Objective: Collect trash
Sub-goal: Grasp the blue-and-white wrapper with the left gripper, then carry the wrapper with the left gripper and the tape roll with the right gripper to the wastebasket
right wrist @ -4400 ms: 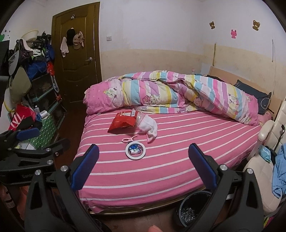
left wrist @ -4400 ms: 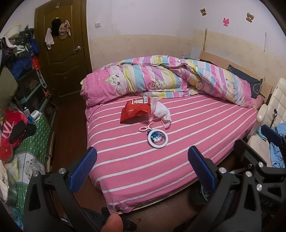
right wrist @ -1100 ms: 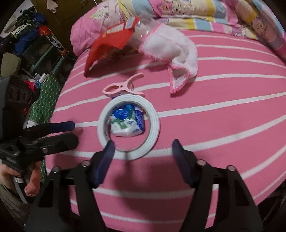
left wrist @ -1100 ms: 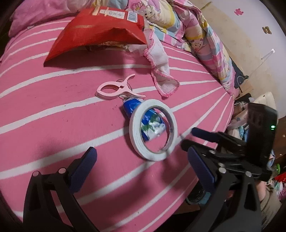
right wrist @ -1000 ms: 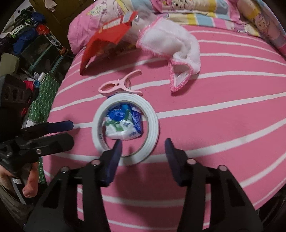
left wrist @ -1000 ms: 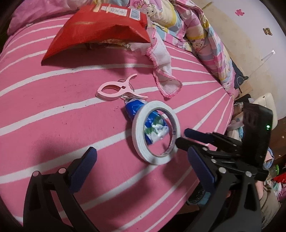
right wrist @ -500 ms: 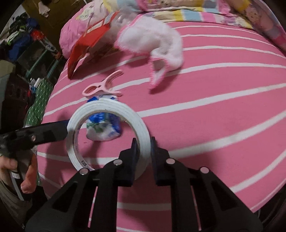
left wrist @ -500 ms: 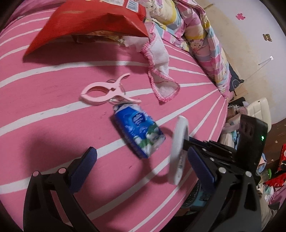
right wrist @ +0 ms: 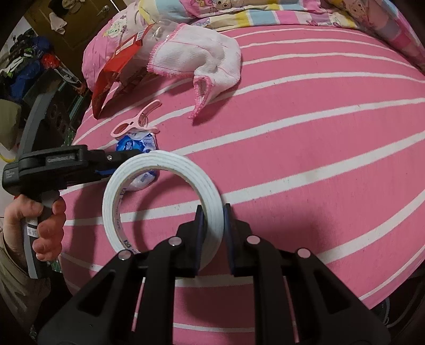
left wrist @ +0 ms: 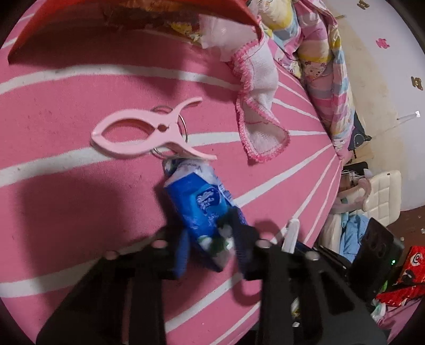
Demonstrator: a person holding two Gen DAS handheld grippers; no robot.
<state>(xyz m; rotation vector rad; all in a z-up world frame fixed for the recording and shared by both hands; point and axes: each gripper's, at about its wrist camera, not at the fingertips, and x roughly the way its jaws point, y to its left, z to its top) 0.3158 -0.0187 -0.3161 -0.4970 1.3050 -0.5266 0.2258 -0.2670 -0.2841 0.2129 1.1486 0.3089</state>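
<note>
A crumpled blue and white wrapper (left wrist: 198, 203) lies on the pink striped bed sheet (left wrist: 66, 207). My left gripper (left wrist: 212, 236) is closed around its near end. The wrapper also shows in the right wrist view (right wrist: 136, 144), with the left gripper (right wrist: 117, 162) on it. My right gripper (right wrist: 212, 215) is shut on a white tape roll (right wrist: 162, 201) and holds it upright above the sheet (right wrist: 318, 159). The roll shows edge-on in the left wrist view (left wrist: 290, 234).
A pink clothes peg (left wrist: 148, 135) lies just beyond the wrapper. A white cloth with pink trim (left wrist: 259, 106) and a red snack bag (left wrist: 132, 24) lie farther back. A striped quilt (left wrist: 326, 66) is at the bed's far side. A white chair (left wrist: 382, 193) stands right.
The right gripper closed on the tape roll and lifted it off the wrapper. The left gripper moved in and closed on the blue wrapper.
</note>
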